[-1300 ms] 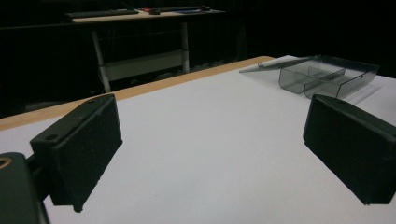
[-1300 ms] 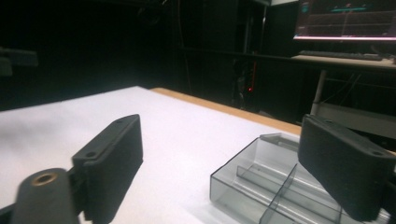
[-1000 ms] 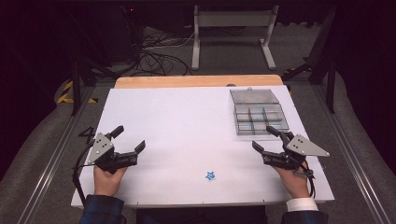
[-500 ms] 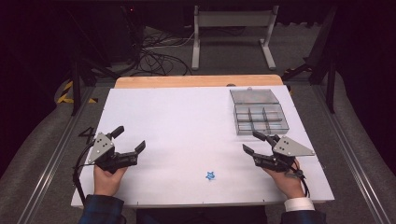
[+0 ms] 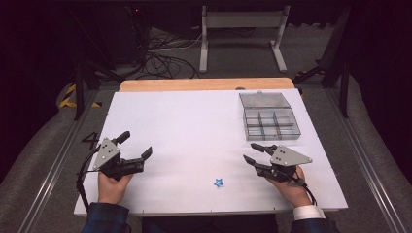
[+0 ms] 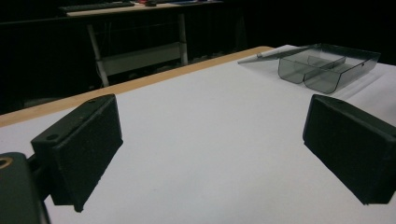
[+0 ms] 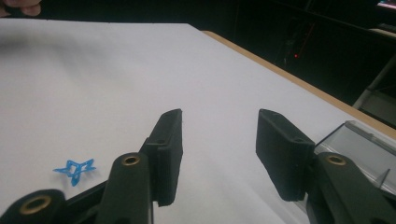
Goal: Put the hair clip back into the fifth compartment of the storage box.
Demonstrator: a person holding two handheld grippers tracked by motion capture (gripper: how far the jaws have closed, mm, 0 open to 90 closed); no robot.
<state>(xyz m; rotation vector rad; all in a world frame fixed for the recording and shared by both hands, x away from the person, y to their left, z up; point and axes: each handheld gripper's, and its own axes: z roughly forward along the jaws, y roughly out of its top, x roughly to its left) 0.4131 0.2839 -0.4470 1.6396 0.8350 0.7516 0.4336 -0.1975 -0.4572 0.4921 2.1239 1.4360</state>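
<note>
A small blue star (image 5: 219, 182) lies flat on the white table sheet (image 5: 194, 121) near the front edge. It lies left of my right gripper (image 5: 250, 151), which is open with nothing between its fingers and hovers a short way right of and behind the star. In the right gripper view the blue star (image 7: 74, 169) is at lower left, outside the open right gripper (image 7: 220, 116). At the table's front left my left gripper (image 5: 137, 144) is open and empty; the left gripper view has its jaws wide apart over bare sheet, left gripper (image 6: 212, 140).
A clear compartmented box (image 5: 269, 116) with its lid folded back stands at the back right, just behind my right gripper; it is the clear box (image 6: 322, 65) far off and the clear box (image 7: 364, 149) at right. A wooden strip (image 5: 204, 85) borders the far edge.
My right gripper has moved left and toward the table's front, closer to the blue star. The left gripper has stayed put.
</note>
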